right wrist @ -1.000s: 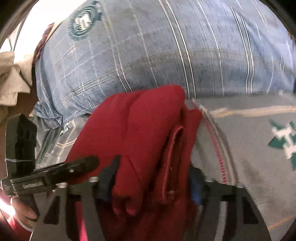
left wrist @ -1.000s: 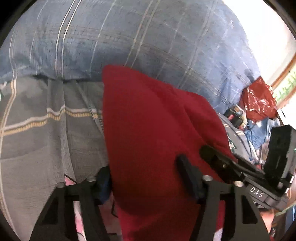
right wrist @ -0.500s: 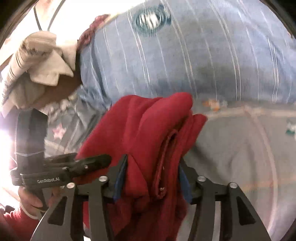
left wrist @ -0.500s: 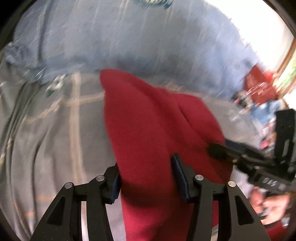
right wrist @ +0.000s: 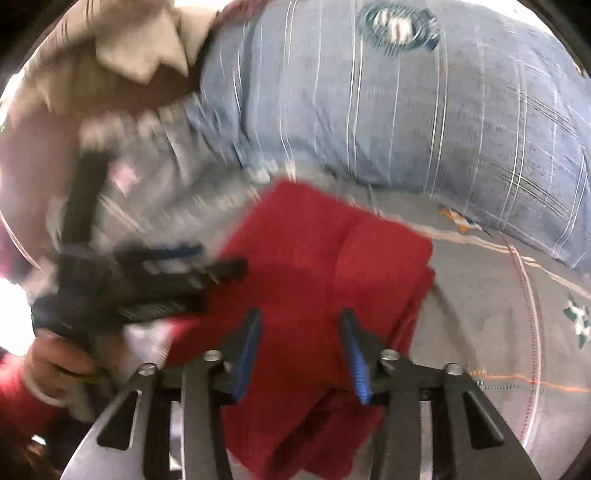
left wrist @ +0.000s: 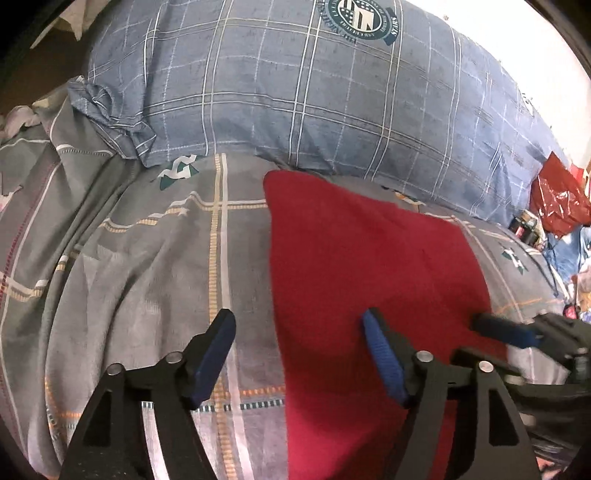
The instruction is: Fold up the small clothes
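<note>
Left tongs [left wrist: 299, 332] spread wide, nothing pinched between the blue pads [left wrist: 384, 363]. Hovering low over the bed, one finger above the grey patterned bedsheet [left wrist: 147, 280], the other over the red garment [left wrist: 369, 280]. Red garment lying folded on the bedsheet, flat and smooth on top, far left corner just short of the blue plaid pillow [left wrist: 314, 96]. Round crest [left wrist: 360, 16] printed near the far edge of that pillow. Over at the right edge, right tongs [left wrist: 502, 332] poking in at the garment's right border. Farther right, a crumpled red plastic bag [left wrist: 557, 206] among clutter, too small to sort out.

Switching to the right wrist view, blurred in the left half. Right tongs [right wrist: 301, 347] also spread, blue pads [right wrist: 354, 363] clear of the cloth on both sides, red garment [right wrist: 325, 280] sitting between and beneath them. Layered edges of the fold showing along the garment's right side, stacked one over another. Left tongs [right wrist: 221, 267] reaching in from the left, tips at the garment's left border, gripped by a hand [right wrist: 55, 363] with a red sleeve at the wrist. Blue plaid pillow [right wrist: 406, 122] across the far side, grey patterned bedsheet [right wrist: 498, 314] open to the right. Pale cloth [right wrist: 110, 48] bunched up at far left, hard to identify through the blur.
</note>
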`<action>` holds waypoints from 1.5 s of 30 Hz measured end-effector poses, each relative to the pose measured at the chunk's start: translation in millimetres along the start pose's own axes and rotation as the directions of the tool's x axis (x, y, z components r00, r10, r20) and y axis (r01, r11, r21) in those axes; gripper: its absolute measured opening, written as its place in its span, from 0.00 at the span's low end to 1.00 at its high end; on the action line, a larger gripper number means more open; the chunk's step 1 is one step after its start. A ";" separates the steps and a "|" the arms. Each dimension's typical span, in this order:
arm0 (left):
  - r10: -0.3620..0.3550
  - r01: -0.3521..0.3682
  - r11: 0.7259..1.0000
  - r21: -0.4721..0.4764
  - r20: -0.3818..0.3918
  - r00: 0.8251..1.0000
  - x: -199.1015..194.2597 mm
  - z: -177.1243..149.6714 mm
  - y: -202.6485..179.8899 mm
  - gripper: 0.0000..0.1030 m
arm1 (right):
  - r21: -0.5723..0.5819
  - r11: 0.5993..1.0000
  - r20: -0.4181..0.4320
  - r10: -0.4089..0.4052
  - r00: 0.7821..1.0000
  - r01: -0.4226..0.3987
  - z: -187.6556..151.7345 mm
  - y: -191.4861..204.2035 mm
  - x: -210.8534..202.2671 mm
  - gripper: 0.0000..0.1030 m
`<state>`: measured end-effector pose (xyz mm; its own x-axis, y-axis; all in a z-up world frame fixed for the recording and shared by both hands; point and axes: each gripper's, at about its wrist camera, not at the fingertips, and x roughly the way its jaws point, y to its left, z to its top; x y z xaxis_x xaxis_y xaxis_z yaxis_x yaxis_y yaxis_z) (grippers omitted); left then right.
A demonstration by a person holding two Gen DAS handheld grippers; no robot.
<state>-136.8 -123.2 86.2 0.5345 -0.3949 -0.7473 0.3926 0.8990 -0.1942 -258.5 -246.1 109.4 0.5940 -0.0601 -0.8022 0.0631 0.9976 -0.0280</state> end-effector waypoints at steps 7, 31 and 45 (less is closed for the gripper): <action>0.048 -0.050 0.998 0.034 0.049 0.998 -1.2 -1.7 -9.1 0.74 | -0.011 0.997 0.000 -0.080 0.997 0.080 -16.6 -2.3 9.4 0.36; 0.148 -0.156 0.988 0.018 0.229 0.962 -90.2 -41.5 -5.0 0.74 | 0.227 0.970 0.119 -0.118 0.986 0.088 -15.4 5.8 -47.3 0.76; 0.163 -0.174 0.984 0.037 0.209 0.964 -76.1 -41.8 -2.0 0.73 | 0.237 0.967 0.082 -0.111 0.990 0.089 -18.6 8.9 -37.3 0.76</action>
<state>-209.5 -86.9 116.9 0.7355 -0.2740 -0.6196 0.3210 0.9463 -0.0374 -295.0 -234.3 128.0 0.6472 -0.1734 -0.7423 0.3041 0.9517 0.0428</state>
